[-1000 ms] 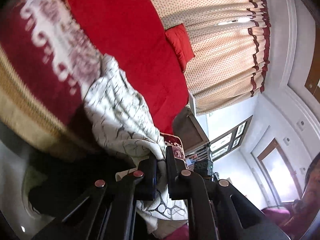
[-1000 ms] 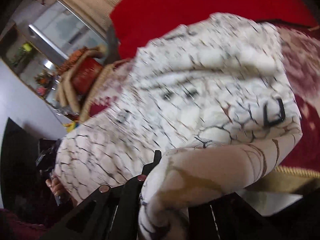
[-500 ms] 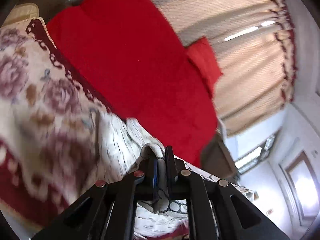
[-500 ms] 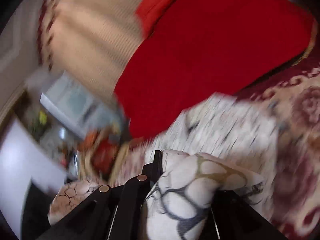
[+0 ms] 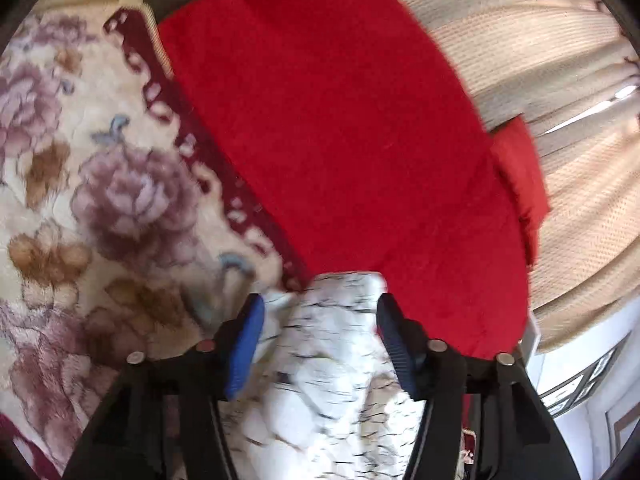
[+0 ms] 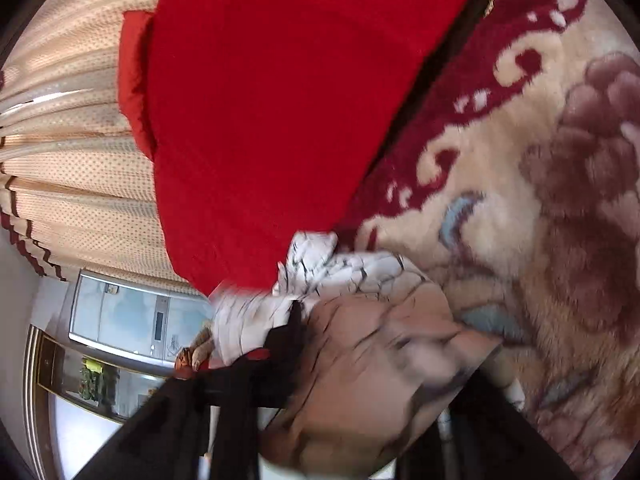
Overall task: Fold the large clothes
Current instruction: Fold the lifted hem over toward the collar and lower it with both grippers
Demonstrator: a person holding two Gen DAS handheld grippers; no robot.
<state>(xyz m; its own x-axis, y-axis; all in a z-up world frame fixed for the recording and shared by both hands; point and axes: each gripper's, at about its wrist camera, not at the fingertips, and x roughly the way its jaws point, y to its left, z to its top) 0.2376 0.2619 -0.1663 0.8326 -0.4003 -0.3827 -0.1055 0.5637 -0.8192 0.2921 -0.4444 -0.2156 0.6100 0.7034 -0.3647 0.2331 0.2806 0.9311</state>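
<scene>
the white crackle-print garment (image 5: pixel 332 360) lay on the floral blanket (image 5: pixel 80 200), its far edge just at the near border of the red blanket (image 5: pixel 340 120). the left gripper (image 5: pixel 320 320) had just been opening; its blue pads (image 5: pixel 244 344) stood apart with the cloth lying loose between them, not pinched. the right gripper (image 6: pixel 384 340) had also just been opening, cloth draped over its fingers; whether it still pressed the garment could not be told. curtains (image 5: pixel 540 40) hung beyond the red blanket.

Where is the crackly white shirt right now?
In the left wrist view the white shirt lies bottom-centre, where the red blanket meets the flowery blanket.
</scene>
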